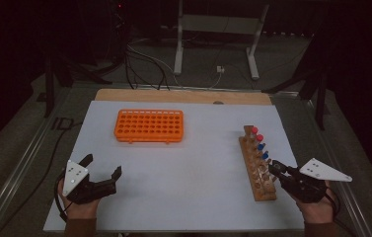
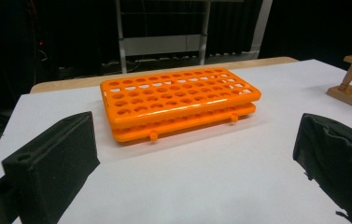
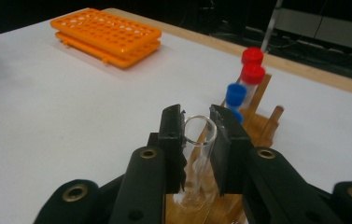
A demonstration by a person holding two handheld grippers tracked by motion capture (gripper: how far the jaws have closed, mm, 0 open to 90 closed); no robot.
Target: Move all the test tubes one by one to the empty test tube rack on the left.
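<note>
My right gripper (image 3: 197, 133) is shut on a clear, uncapped test tube (image 3: 196, 161), gripping it just under its rim. The tube stands upright over the near end of a wooden tube rack (image 1: 258, 170) at the right of the table. Farther along that rack stand tubes with red caps (image 3: 252, 73) and blue caps (image 3: 235, 93). An orange many-holed rack (image 1: 149, 125) lies flat at the far left centre. My left gripper (image 1: 103, 164) rests at the near left, open, with nothing between its black jaws, and faces the orange rack (image 2: 178, 100).
The white table sheet (image 1: 188, 168) lies bare between the two racks. A wooden strip (image 1: 183, 96) runs along the far edge. Beyond it are metal stand legs (image 1: 178, 49) and cables on a dark floor.
</note>
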